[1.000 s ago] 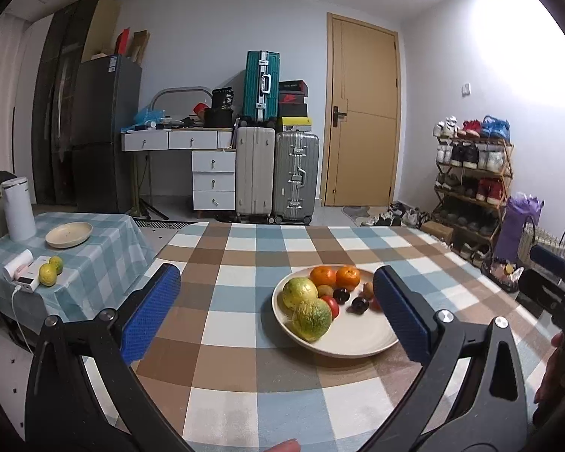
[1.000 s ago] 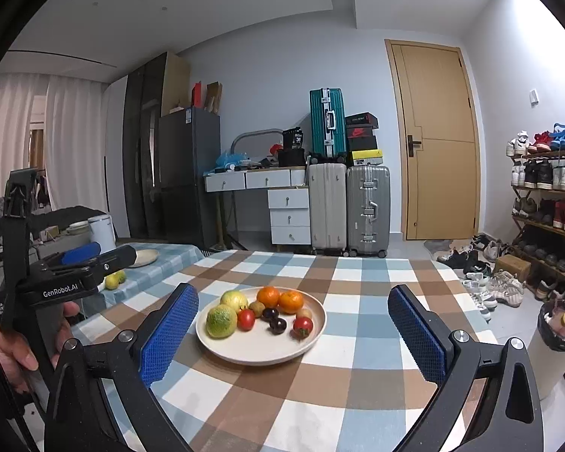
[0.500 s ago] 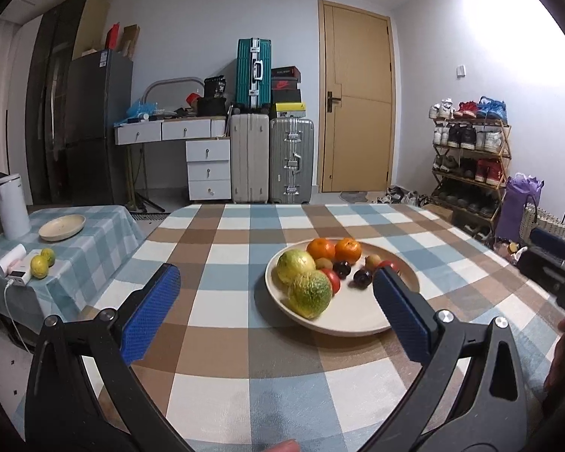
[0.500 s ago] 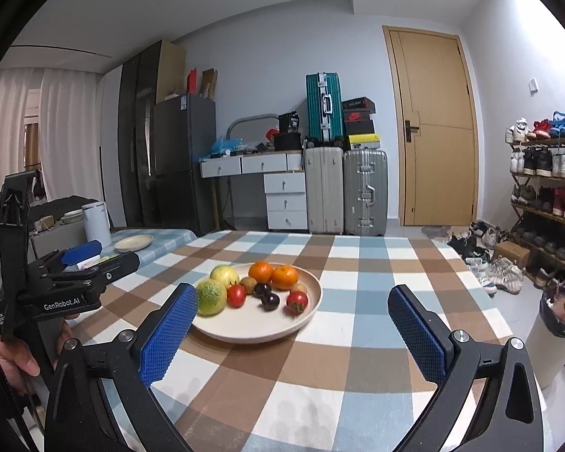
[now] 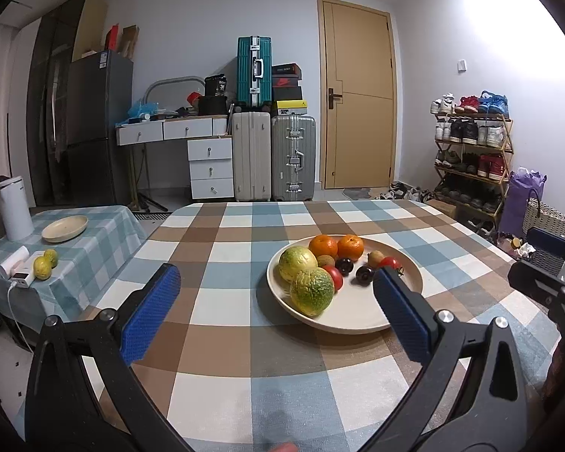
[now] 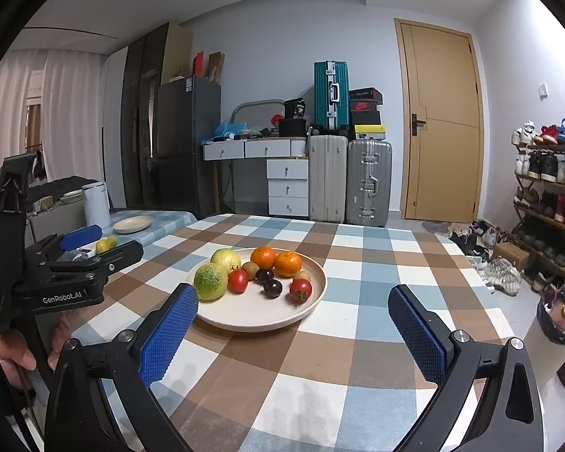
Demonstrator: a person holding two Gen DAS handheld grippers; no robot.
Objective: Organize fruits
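Note:
A cream plate [image 5: 373,320] [image 6: 252,312] on the checked table holds two yellow-green citrus fruits [image 5: 312,292] [image 6: 210,281], two oranges [image 5: 350,246] [image 6: 287,263], two red tomatoes [image 6: 300,289], two dark plums [image 6: 272,287] and kiwis [image 6: 250,268]. My left gripper [image 5: 277,303] is open and empty, hovering just short of the plate. My right gripper [image 6: 293,320] is open and empty, with the plate between and beyond its fingertips. The left gripper also shows in the right wrist view [image 6: 71,263].
A side table [image 5: 94,241] on the left carries an empty plate [image 5: 64,228], two small green-yellow fruits [image 5: 46,263], a white cylinder [image 5: 16,208] and a white device. Suitcases, drawers, a fridge, a door and a shoe rack stand behind.
Both grippers have moved forward and lower toward the plate, which now looks larger and nearer. Both stay open.

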